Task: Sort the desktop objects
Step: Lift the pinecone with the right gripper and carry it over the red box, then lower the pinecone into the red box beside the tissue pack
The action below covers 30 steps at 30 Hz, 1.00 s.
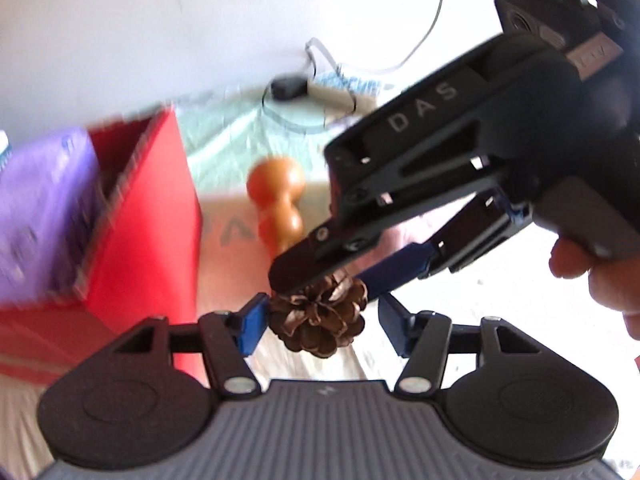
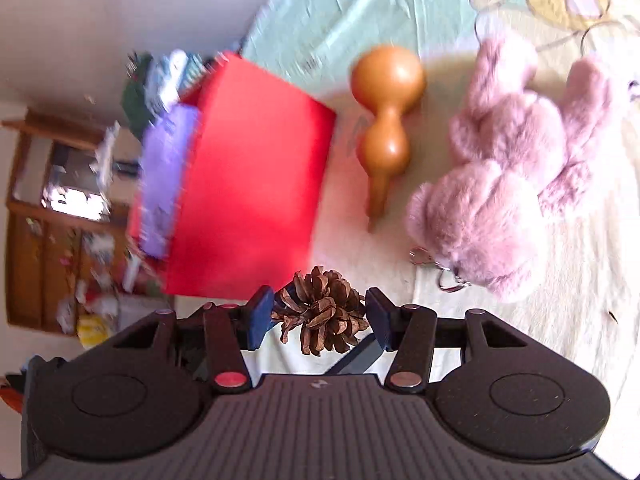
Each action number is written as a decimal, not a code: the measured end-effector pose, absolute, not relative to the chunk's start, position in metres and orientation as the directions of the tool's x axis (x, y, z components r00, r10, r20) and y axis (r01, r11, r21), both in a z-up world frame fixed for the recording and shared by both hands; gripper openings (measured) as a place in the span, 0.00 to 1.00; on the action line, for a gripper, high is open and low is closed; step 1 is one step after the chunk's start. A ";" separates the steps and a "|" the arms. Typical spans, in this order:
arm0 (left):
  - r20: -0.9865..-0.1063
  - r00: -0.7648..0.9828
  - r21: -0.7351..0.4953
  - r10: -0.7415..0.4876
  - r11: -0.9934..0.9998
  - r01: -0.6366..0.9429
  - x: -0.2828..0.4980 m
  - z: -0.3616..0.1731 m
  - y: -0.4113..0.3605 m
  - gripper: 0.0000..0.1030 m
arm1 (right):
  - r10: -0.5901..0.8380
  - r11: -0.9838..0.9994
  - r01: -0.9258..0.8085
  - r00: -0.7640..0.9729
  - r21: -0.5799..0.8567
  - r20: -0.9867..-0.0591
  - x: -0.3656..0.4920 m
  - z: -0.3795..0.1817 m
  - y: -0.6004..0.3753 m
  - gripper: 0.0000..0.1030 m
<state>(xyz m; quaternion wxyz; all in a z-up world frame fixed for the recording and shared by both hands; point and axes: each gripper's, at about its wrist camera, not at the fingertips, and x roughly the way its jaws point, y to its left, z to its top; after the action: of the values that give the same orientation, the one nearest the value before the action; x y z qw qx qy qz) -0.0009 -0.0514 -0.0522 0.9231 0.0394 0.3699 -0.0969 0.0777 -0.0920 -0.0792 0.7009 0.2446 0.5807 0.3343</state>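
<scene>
A brown pine cone (image 1: pixel 320 320) sits between the blue pads of both grippers, held in the air. In the left wrist view my left gripper (image 1: pixel 320 320) has its left pad (image 1: pixel 252 324) touching the cone and its right pad a little apart. My right gripper (image 1: pixel 320 280) reaches in from the upper right and is shut on the cone. In the right wrist view the cone (image 2: pixel 322 312) sits pinched between the right gripper's (image 2: pixel 320 316) pads. A red open box (image 2: pixel 248 180) stands to the left, with a purple packet (image 2: pixel 164 176) inside.
An orange gourd (image 2: pixel 386 128) and a pink plush toy (image 2: pixel 512 168) with a key ring lie on the patterned cloth (image 2: pixel 560 320). A black mouse (image 1: pixel 286 87) and white cable lie at the back. A wooden shelf (image 2: pixel 36 216) stands far left.
</scene>
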 end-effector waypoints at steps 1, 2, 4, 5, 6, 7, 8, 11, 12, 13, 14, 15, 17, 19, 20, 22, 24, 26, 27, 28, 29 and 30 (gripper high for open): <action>-0.674 0.723 0.005 -0.152 0.978 0.211 -0.002 -0.043 -0.049 0.60 | 0.757 0.653 -0.194 0.125 0.732 -0.642 0.076 -0.073 -0.088 0.52; -0.658 0.737 0.009 -0.155 0.977 0.213 -0.002 -0.033 -0.046 0.60 | 0.760 0.649 -0.210 0.148 0.731 -0.632 0.076 -0.063 -0.084 0.52; -0.624 0.765 0.017 -0.160 0.976 0.218 -0.004 -0.014 -0.040 0.60 | 0.770 0.638 -0.242 0.191 0.731 -0.609 0.079 -0.045 -0.077 0.53; -0.606 0.779 0.021 -0.162 0.975 0.219 -0.004 -0.004 -0.037 0.61 | 0.775 0.632 -0.259 0.209 0.730 -0.597 0.079 -0.036 -0.070 0.53; -0.590 0.790 0.018 -0.164 0.976 0.216 -0.005 0.005 -0.029 0.61 | 0.779 0.627 -0.276 0.226 0.729 -0.584 0.078 -0.027 -0.064 0.53; -0.574 0.802 0.016 -0.166 0.977 0.214 -0.006 0.014 -0.021 0.61 | 0.784 0.621 -0.295 0.241 0.726 -0.573 0.079 -0.019 -0.061 0.53; -0.563 0.811 0.018 -0.163 0.978 0.209 -0.006 0.022 -0.014 0.61 | 0.789 0.615 -0.315 0.252 0.723 -0.561 0.082 -0.013 -0.066 0.53; -0.558 0.815 0.018 -0.154 0.980 0.197 -0.007 0.027 0.008 0.61 | 0.799 0.602 -0.362 0.274 0.712 -0.536 0.090 0.001 -0.051 0.53; -0.561 0.814 0.017 -0.151 0.981 0.193 -0.008 0.027 0.015 0.61 | 0.796 0.605 -0.377 0.277 0.701 -0.537 0.093 0.004 -0.041 0.53; -0.564 0.812 0.016 -0.147 0.982 0.189 -0.008 0.027 0.023 0.61 | 0.794 0.608 -0.392 0.281 0.691 -0.539 0.097 0.007 -0.031 0.53; -0.567 0.811 0.014 -0.144 0.983 0.185 -0.008 0.026 0.031 0.61 | 0.791 0.611 -0.407 0.285 0.679 -0.542 0.100 0.010 -0.020 0.53; -0.570 0.809 0.013 -0.141 0.983 0.181 -0.009 0.026 0.038 0.61 | 0.785 0.619 -0.419 0.286 0.664 -0.550 0.101 0.010 -0.009 0.53; -0.576 0.806 0.011 -0.135 0.985 0.172 -0.010 0.025 0.054 0.61 | 0.766 0.639 -0.438 0.286 0.632 -0.576 0.104 0.008 0.009 0.53; -0.582 0.803 0.009 -0.128 0.986 0.164 -0.011 0.024 0.069 0.61 | 0.745 0.660 -0.444 0.279 0.607 -0.606 0.103 0.005 0.017 0.53; -0.585 0.801 0.008 -0.125 0.987 0.160 -0.011 0.024 0.076 0.61 | 0.733 0.670 -0.447 0.275 0.592 -0.622 0.102 0.003 0.022 0.53; -0.594 0.795 0.000 -0.125 0.988 0.155 -0.016 0.023 0.086 0.61 | 0.711 0.689 -0.449 0.266 0.570 -0.651 0.102 0.000 0.033 0.53; -0.605 0.785 -0.013 -0.131 0.988 0.154 -0.024 0.022 0.090 0.60 | 0.693 0.703 -0.448 0.258 0.552 -0.673 0.106 -0.004 0.044 0.53; -0.615 0.776 -0.028 -0.139 0.988 0.155 -0.017 0.014 0.101 0.59 | 0.675 0.717 -0.449 0.256 0.534 -0.692 0.104 -0.005 0.050 0.53; -0.620 0.771 -0.036 -0.143 0.987 0.155 -0.014 0.010 0.107 0.58 | 0.667 0.724 -0.447 0.256 0.525 -0.700 0.104 -0.006 0.053 0.53; -0.624 0.767 -0.045 -0.149 0.987 0.156 -0.009 0.005 0.113 0.55 | 0.659 0.730 -0.446 0.257 0.518 -0.707 0.104 -0.008 0.056 0.53; -0.627 0.764 -0.046 -0.151 0.987 0.157 -0.010 0.004 0.113 0.53 | 0.653 0.735 -0.442 0.260 0.514 -0.711 0.104 -0.009 0.057 0.53; -0.630 0.761 -0.047 -0.152 0.986 0.158 -0.011 0.004 0.114 0.52 | 0.650 0.739 -0.438 0.262 0.512 -0.714 0.105 -0.010 0.059 0.53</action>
<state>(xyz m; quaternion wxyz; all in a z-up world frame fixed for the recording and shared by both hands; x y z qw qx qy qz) -0.0107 0.1136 0.0039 0.9384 0.0043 0.3355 -0.0826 0.1050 0.0586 -0.0097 0.7872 0.1061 0.4998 0.3453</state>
